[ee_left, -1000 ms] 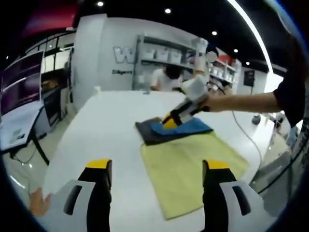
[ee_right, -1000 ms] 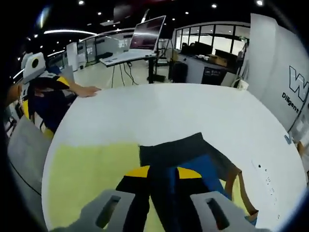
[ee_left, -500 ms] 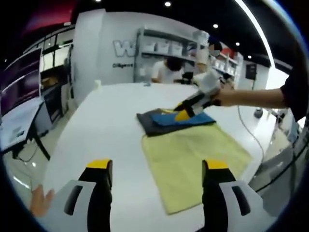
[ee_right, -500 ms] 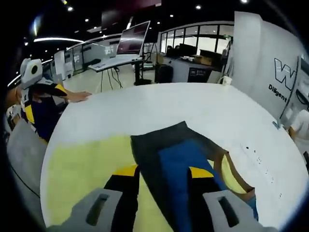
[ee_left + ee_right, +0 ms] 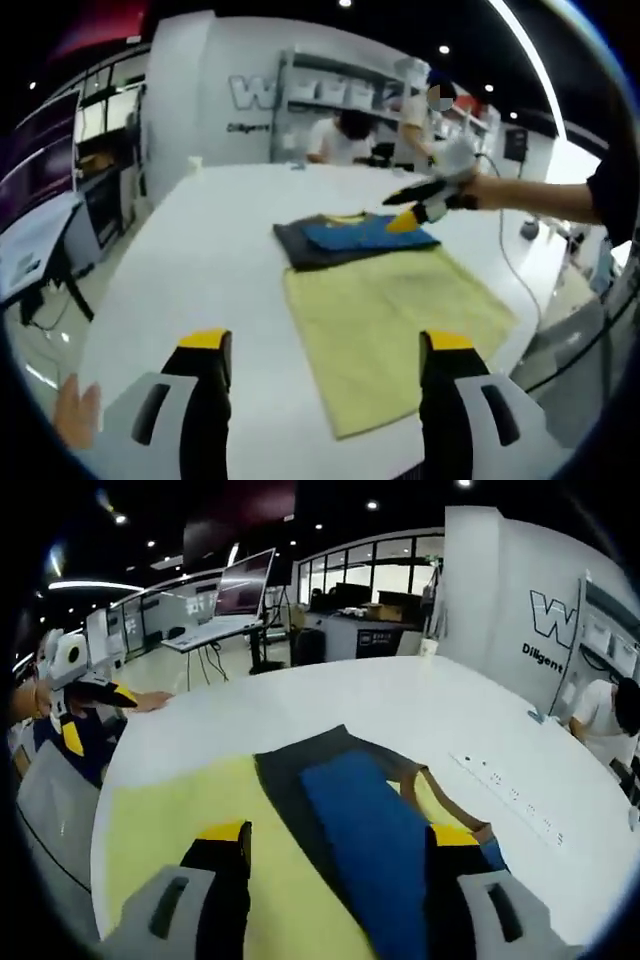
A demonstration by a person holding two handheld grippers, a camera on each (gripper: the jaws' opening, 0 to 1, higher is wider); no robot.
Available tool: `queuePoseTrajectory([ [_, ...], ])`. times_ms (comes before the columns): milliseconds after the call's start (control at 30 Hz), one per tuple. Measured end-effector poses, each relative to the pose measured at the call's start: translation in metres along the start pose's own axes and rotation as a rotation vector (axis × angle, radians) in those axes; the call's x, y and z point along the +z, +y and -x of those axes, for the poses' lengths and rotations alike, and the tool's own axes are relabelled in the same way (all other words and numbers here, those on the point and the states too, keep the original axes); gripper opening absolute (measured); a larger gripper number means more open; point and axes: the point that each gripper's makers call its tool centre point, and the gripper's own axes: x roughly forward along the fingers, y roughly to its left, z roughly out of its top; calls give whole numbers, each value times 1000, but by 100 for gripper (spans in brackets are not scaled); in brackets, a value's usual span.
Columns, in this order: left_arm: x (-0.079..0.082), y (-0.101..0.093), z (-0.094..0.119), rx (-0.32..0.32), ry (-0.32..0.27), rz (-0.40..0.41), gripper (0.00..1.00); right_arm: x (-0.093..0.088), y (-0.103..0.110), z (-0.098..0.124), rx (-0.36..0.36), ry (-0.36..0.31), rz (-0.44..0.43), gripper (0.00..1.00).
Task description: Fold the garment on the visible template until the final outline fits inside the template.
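Currently, item 1: garment (image 5: 350, 238), dark grey with a blue panel folded on top and a tan neckline edge; lies at centre of the left gripper view, at the far edge of the template (image 5: 400, 325). In the right gripper view the garment (image 5: 345, 805) runs from centre down to the lower middle, between that view's jaws.

Item 2: template, a pale yellow rectangle on the white surface (image 5: 200, 260); the garment looks to overhang its far edge onto bare surface.

Item 3: right tongs (image 5: 415, 205), seen right of centre in the left gripper view, lifted off the cloth, jaws apart, holding nothing.

Item 4: left tongs (image 5: 325, 345), bottom of their own view, jaws apart and empty, well short of the garment.

Handling note (judgement): the folded bundle probably needs drawing back onto the yellow. Grip the far edge through all layers, slide low and flat so the blue fold does not spring open, and square it with the template's sides.

Change from 1 s ago: the right tongs were closed down on the blue panel; they have since let go, opened and pulled away to the right.
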Motion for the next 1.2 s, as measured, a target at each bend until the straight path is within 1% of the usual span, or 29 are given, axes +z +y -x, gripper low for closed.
queuePoseTrajectory([
  [33, -2, -2, -2, -1, 5, 2, 71, -7, -5, 9, -30, 1, -25, 68],
  [133, -4, -3, -4, -3, 14, 6, 70, -17, -4, 19, -35, 4, -56, 68],
  [167, -7, -4, -5, -2, 29, 1, 70, -23, -7, 27, -47, 3, -80, 68],
  [267, -11, -7, -7, -3, 47, -13, 69, -33, -8, 38, -64, 8, -88, 69],
  [333, -17, -9, -10, -2, 66, -18, 69, -46, -8, 55, -93, 14, -112, 69],
  [467, -19, -13, -11, -7, 79, -8, 68, -55, -7, 65, -99, 20, -129, 67],
  [533, -23, -14, -12, -8, 93, -8, 68, -67, -2, 76, -105, 36, -137, 66],
  [567, -29, -11, -14, -6, 112, -16, 67, -73, 0, 80, -108, 43, -143, 66],
  [600, -32, -11, -14, -6, 119, -18, 67, -77, 3, 82, -110, 47, -151, 65],
  [633, -37, -9, -14, -7, 138, -16, 66, -86, 5, 88, -113, 52, -164, 65],
  [667, -42, -8, -15, -9, 150, -14, 66, -96, 14, 97, -113, 66, -180, 65],
  [700, -46, -9, -15, -12, 161, -13, 63, -98, 17, 99, -113, 71, -185, 64],
  [767, -54, -8, -16, -14, 178, -11, 60, -110, 24, 107, -123, 86, -212, 63],
  [833, -61, -7, -18, -15, 194, -6, 59, -116, 33, 114, -131, 81, -254, 62],
  [900, -61, -8, -17, -16, 194, -5, 60, -119, 36, 115, -136, 77, -272, 61],
  [933, -62, -8, -17, -17, 196, -3, 59, -123, 36, 116, -139, 78, -282, 61],
  [1000, -69, -7, -21, -21, 209, 2, 59, -138, 47, 120, -146, 92, -295, 60],
  [1033, -71, -7, -22, -22, 214, 2, 58, -140, 46, 121, -149, 93, -295, 59],
  [1067, -73, -7, -22, -20, 220, -7, 58, -146, 48, 125, -162, 100, -301, 59],
  [1200, -78, -8, -24, -25, 234, -8, 56, -157, 61, 134, -161, 120, -326, 57],
])
